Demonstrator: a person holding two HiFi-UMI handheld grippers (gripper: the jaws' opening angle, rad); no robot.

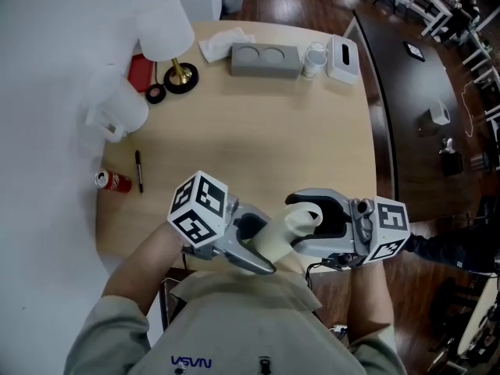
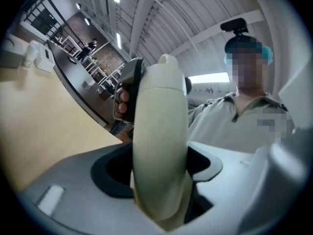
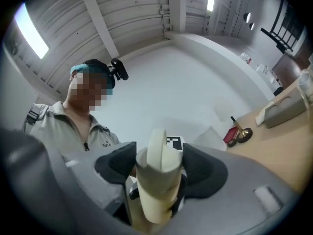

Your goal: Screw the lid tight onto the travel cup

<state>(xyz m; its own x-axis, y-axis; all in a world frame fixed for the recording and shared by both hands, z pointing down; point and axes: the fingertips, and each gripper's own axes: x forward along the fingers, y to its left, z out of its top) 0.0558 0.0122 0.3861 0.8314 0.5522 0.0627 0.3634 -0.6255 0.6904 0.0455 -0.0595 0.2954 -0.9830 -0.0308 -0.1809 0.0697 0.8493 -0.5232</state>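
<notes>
A cream travel cup (image 1: 269, 244) is held level between my two grippers, just past the near edge of the wooden table (image 1: 258, 139). My left gripper (image 1: 251, 237) is shut on the cup's body (image 2: 161, 141), which fills the space between its dark pads. The lid (image 1: 303, 217), with a loop handle on top, sits on the cup's right end. It lies inside the mouth of my right gripper (image 1: 319, 221). In the right gripper view the lid (image 3: 159, 163) stands between the two pads, which are spread wide and do not press on it.
On the table lie a red can (image 1: 113, 180) and a black pen (image 1: 139, 170) at the left. Further back stand a brass stand (image 1: 181, 76), a grey two-well tray (image 1: 266, 59), a crumpled tissue (image 1: 223, 44) and a white box (image 1: 342, 58). A dark table (image 1: 414, 92) stands at the right.
</notes>
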